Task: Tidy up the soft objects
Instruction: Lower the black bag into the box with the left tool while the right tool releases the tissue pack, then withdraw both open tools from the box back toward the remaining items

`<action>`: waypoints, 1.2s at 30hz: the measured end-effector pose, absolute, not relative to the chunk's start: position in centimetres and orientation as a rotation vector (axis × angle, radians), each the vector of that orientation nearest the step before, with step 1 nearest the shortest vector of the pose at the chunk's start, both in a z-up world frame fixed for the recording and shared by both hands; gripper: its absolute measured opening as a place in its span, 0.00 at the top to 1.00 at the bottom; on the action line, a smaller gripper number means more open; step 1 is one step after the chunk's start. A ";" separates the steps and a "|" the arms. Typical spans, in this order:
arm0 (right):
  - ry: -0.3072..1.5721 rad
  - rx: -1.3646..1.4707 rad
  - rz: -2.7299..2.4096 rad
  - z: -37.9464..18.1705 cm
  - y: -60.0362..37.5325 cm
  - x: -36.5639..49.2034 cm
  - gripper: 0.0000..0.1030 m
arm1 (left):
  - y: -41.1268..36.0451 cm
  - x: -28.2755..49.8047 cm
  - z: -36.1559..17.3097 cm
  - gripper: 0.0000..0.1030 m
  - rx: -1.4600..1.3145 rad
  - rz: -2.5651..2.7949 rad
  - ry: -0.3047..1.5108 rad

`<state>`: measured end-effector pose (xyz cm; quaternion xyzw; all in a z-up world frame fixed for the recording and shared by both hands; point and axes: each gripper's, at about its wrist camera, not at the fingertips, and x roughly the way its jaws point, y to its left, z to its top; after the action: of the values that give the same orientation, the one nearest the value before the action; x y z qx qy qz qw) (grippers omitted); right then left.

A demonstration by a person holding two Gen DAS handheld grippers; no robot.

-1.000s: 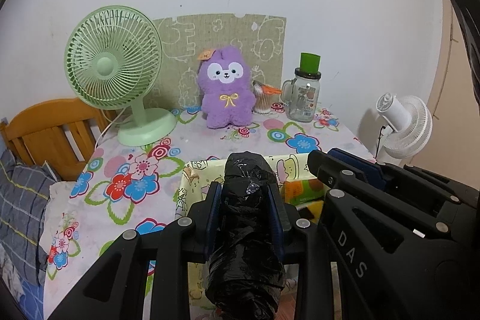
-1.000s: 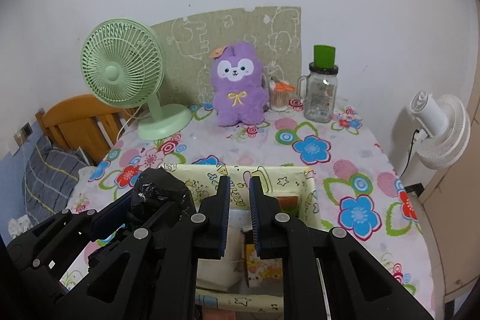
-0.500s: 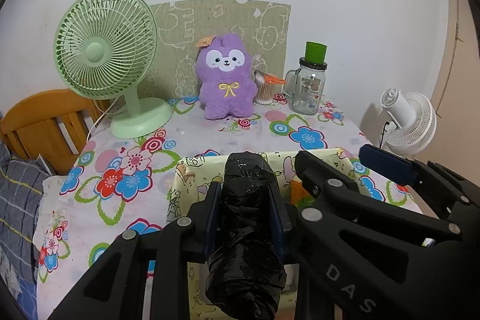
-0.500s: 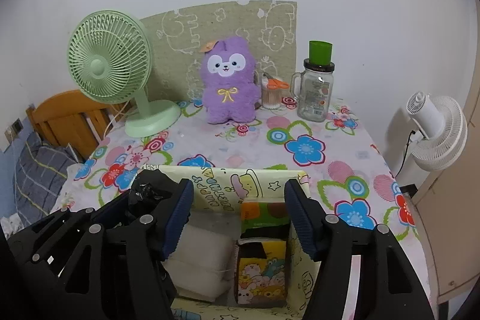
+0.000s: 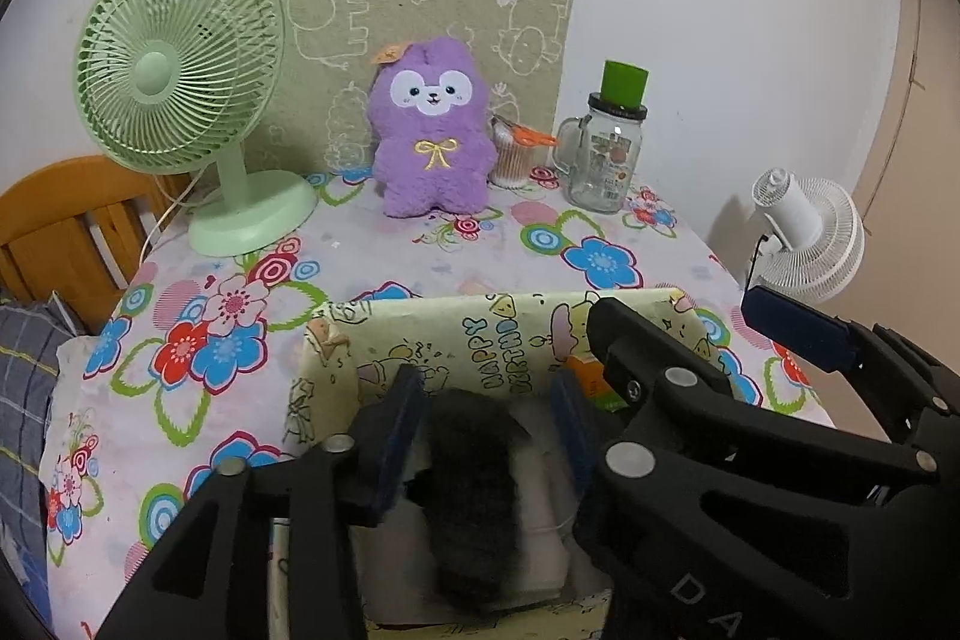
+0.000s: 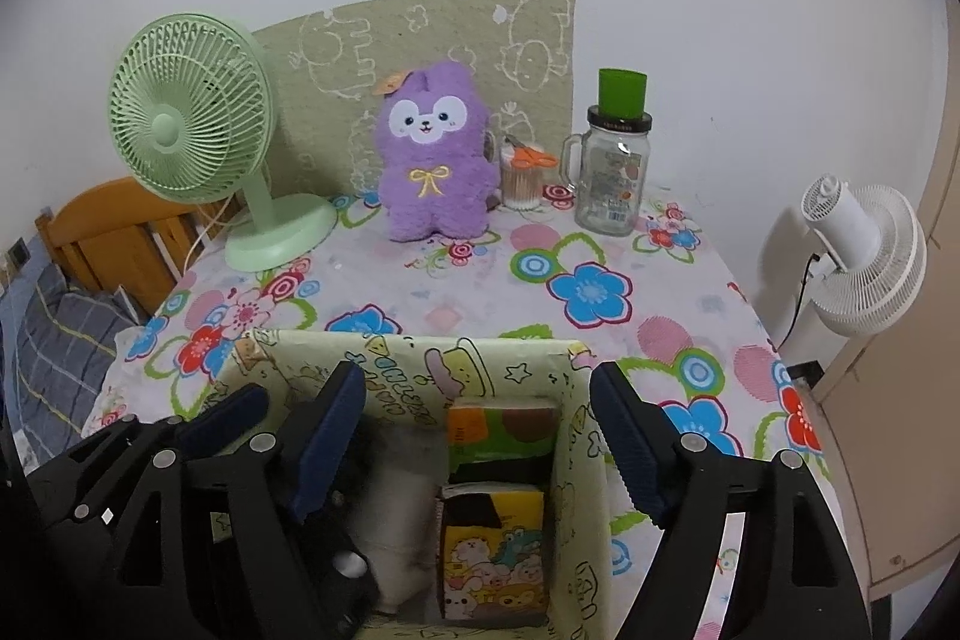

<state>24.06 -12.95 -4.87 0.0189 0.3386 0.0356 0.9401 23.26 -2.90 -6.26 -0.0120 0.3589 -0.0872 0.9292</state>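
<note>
Fan [image 5: 180,64], plush [image 5: 429,130] and jar [image 5: 606,154] stand well behind the box [image 5: 480,334].

Setting: domestic room, likely a bedroom corner. Evidence: small table under a flower-printed plastic tablecloth [image 6: 480,292], pushed against a plain white wall; pale green plastic desk fan [image 6: 198,124]; purple plush animal with a yellow bow [image 6: 435,154]; glass handled jar with a green cap [image 6: 612,160]; clear cup of cotton swabs [image 6: 521,187]; white clip-on fan [image 6: 864,250] at the right; orange wooden bed frame [image 6: 114,232] with grey checked bedding [image 6: 54,340] at the left; cartoon-printed paper-lined storage box [image 6: 420,370].
</note>
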 end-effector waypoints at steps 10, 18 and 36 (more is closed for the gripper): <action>0.693 0.043 0.099 -4.9 -13.0 24.0 0.22 | -3.2 23.1 -6.2 0.08 -0.003 -0.166 0.728; 0.673 0.046 0.103 -4.2 -12.9 22.9 0.20 | -3.3 22.0 -5.3 0.06 0.016 -0.144 0.696; 0.601 0.044 0.103 -1.3 -13.2 18.9 0.10 | -3.5 18.0 -2.6 0.02 0.019 -0.119 0.622</action>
<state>18.92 -13.22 -1.35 0.0215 0.2960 0.0505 0.9536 18.04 -3.54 -2.63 0.0095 0.3058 -0.0584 0.9502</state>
